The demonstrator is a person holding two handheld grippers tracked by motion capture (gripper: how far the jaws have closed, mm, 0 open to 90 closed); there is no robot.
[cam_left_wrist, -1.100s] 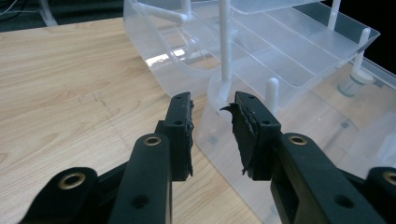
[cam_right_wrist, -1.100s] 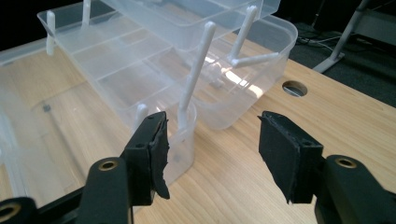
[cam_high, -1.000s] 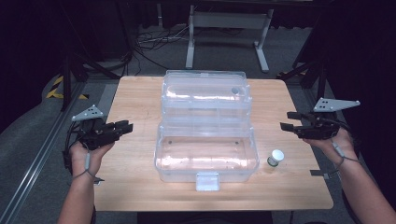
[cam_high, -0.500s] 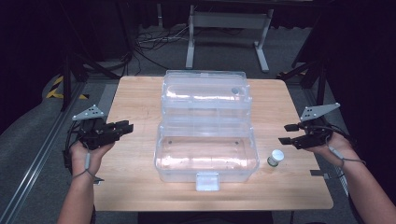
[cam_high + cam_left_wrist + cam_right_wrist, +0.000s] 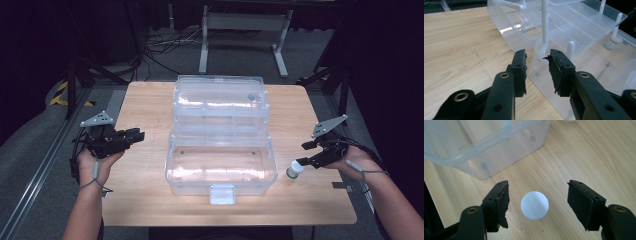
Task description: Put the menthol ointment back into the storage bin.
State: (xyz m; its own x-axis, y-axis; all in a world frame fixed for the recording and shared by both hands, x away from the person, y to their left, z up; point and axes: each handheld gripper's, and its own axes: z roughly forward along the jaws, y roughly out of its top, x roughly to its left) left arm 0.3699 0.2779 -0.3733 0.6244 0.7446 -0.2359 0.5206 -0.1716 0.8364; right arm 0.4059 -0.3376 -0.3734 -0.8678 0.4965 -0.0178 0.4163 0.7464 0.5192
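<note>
Small white-capped bottle [image 5: 295, 169] stands upright on the table beside the clear box [image 5: 220, 170].

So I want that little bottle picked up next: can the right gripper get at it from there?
Probably yes. The right gripper hangs just above the bottle, its jaws open wide on either side of the white cap. The box stands apart from it, so nothing blocks the way down.

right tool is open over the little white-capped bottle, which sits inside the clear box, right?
Not quite. The right tool is open over the white-capped bottle, but the bottle stands on the wooden table beside the clear box, not inside it. The high view and the right gripper view both show it.
</note>
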